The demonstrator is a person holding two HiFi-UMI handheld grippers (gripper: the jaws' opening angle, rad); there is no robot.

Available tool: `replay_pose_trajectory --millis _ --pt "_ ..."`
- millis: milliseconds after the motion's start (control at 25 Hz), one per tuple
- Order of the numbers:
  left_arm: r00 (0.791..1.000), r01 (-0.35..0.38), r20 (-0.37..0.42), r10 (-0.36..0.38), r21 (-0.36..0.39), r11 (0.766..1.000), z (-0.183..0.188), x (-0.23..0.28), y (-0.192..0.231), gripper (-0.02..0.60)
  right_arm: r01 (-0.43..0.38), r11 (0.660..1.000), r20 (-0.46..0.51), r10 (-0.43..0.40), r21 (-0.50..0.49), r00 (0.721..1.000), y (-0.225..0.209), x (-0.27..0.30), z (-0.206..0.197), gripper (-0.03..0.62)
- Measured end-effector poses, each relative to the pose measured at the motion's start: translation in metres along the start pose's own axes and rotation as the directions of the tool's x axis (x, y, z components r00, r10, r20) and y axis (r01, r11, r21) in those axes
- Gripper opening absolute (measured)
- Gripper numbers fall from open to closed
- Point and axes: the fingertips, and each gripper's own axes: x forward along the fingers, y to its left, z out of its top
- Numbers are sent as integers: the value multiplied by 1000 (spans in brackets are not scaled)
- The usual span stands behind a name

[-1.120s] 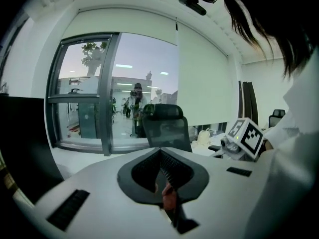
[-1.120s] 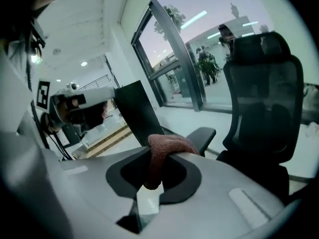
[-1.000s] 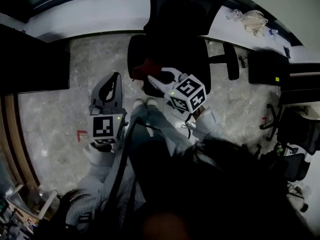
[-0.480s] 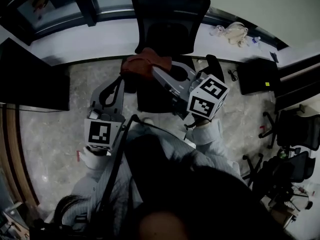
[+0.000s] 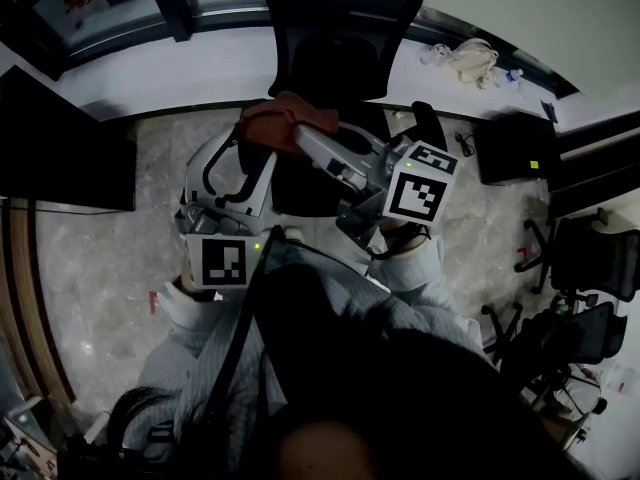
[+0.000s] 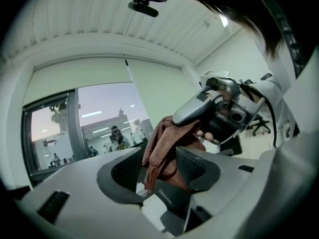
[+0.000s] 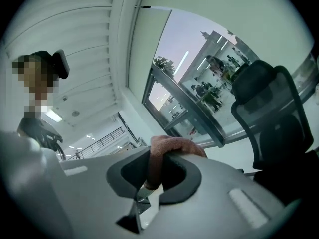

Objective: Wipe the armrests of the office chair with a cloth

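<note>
Cloth (image 5: pixel 285 118): reddish, bunched, raised at the front of the office chair (image 5: pixel 335 28), well apart from the visible armrest (image 5: pixel 430 128). Pinched fast in right gripper (image 5: pixel 305 138), probably for carrying. Left gripper (image 5: pixel 235 153): jaws spread about the hanging folds, seemingly poised to regrip.

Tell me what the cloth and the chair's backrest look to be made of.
The cloth looks like soft reddish-brown fabric, perhaps microfibre or terry: matte, nubbly, hanging in limp folds. The backrest is probably dark mesh stretched in a stiff black frame, likely plastic: the panel looks slightly see-through against the window.
</note>
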Motion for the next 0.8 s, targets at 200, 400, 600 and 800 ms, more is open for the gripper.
replay_pose_trajectory --millis 200,400,600,800 --pt "998 -34 -35 42 195 980 -3 10 -9 208 -61 991 -30 65 122 997 1 6 1 32" --pt "991 -127 11 130 310 942 6 18 -1 216 -103 984 -121 121 146 985 10 12 -14 32" --pt "993 -118 25 116 312 943 2 23 -2 192 -131 978 -134 154 165 979 13 13 -22 32" --pt "996 -86 -11 92 248 965 -1 31 -7 49 -144 979 -130 163 147 978 6 10 -19 35"
